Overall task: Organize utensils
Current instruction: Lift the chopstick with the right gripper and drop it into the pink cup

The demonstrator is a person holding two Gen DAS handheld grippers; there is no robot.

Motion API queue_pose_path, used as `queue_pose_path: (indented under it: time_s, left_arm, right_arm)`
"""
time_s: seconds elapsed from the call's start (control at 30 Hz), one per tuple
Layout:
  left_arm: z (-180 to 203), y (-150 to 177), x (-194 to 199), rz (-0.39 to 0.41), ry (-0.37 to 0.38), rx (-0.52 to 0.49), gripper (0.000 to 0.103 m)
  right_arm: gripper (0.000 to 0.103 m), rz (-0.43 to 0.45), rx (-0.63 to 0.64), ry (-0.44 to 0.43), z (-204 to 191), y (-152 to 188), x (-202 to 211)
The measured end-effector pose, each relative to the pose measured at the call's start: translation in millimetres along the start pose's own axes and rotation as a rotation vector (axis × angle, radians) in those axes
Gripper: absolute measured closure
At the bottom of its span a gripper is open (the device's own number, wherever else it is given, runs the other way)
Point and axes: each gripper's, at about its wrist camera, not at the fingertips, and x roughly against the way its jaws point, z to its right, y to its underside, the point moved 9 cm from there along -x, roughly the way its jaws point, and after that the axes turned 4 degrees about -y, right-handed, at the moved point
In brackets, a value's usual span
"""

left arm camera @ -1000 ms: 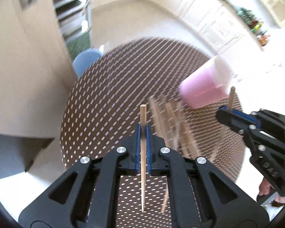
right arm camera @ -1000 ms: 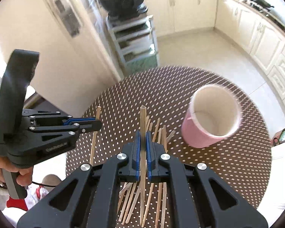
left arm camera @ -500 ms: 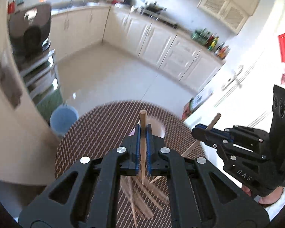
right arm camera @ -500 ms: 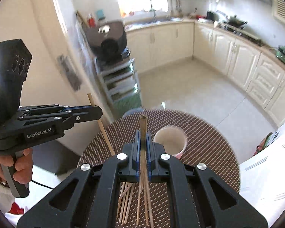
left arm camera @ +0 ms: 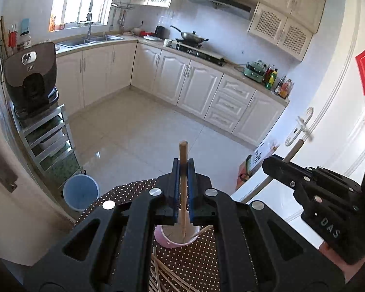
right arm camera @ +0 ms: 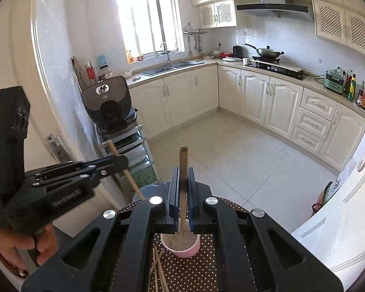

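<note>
The left gripper is clamped on a wooden chopstick, held upright between its blue pads, the lower end dipping inside the mouth of the pink cup. The cup stands on the dotted table toward its far edge. In the left wrist view, a second thin stick leans out over the cup's right rim; it appears to be the tip of the other gripper's chopstick, though that cannot be confirmed. The loose chopsticks lie in a heap on the table at the near side, just short of the cup.

The right gripper is likewise closed on its own chopstick, also upright and pointing down into the cup.

The main risk, as I judge it, is crowding: two sticks are aimed at one small, light cup, so they may knock together, or one may catch the rim and tip the cup toward the table's far edge. Releasing while a stick is tilted could let it swing over the rim and fall out. The grippers also sit close together, so either one pulling away carelessly could bump the other's chopstick.

Each chopstick is pinched near its upper part, with most of its length hanging below the pads, straight over the cup opening.
</note>
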Motion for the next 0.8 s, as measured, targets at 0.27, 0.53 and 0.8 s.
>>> queue_pose_path:
  time_s: [0.27, 0.53, 0.8]
  left_arm:
    - [-2, 32, -34, -0.073, -0.029, -0.04, 0.097]
    - [-9, 62, -43, -0.156, -0.03, -0.055, 0.097]
    - [-14, 83, -38, -0.199, -0.042, -0.065, 0.097]
  right_arm:
    - [0.099, -0.071, -0.036, -0.005, 14, 27, -18]
    - [0.099, -0.148, -0.089, -0.011, 17, 53, -32]
    - [0.097, -0.199, -0.117, -0.001, 8, 73, -36]
